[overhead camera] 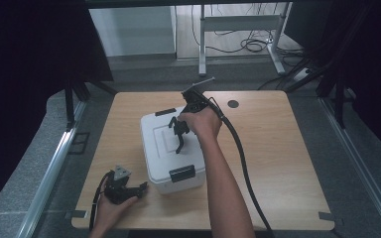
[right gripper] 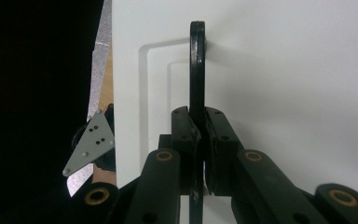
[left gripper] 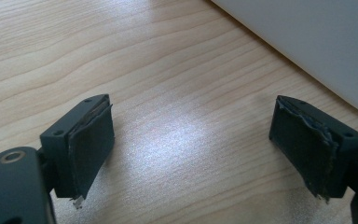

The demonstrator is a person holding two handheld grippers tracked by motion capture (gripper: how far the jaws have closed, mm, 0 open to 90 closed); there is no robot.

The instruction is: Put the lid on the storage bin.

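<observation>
A white lidded box (overhead camera: 161, 158) stands on the wooden table (overhead camera: 278, 148), left of centre. My right gripper (overhead camera: 180, 144) reaches down onto its lid from the far side. In the right gripper view the gripper (right gripper: 199, 135) is shut on the thin black lid handle (right gripper: 197, 70), which stands upright from the white lid (right gripper: 284, 93). My left gripper (overhead camera: 140, 188) rests on the table by the box's near left corner. In its own view the left gripper (left gripper: 191, 149) is open over bare wood, with the box's white side (left gripper: 317, 42) at the upper right.
Black latches sit on the box's near side (overhead camera: 182, 173) and far side (overhead camera: 165, 112). A thick black cable (overhead camera: 243, 163) trails from the right gripper toward the table's near edge. A round dark hole (overhead camera: 233, 104) marks the far part of the table. Dark curtains flank the table.
</observation>
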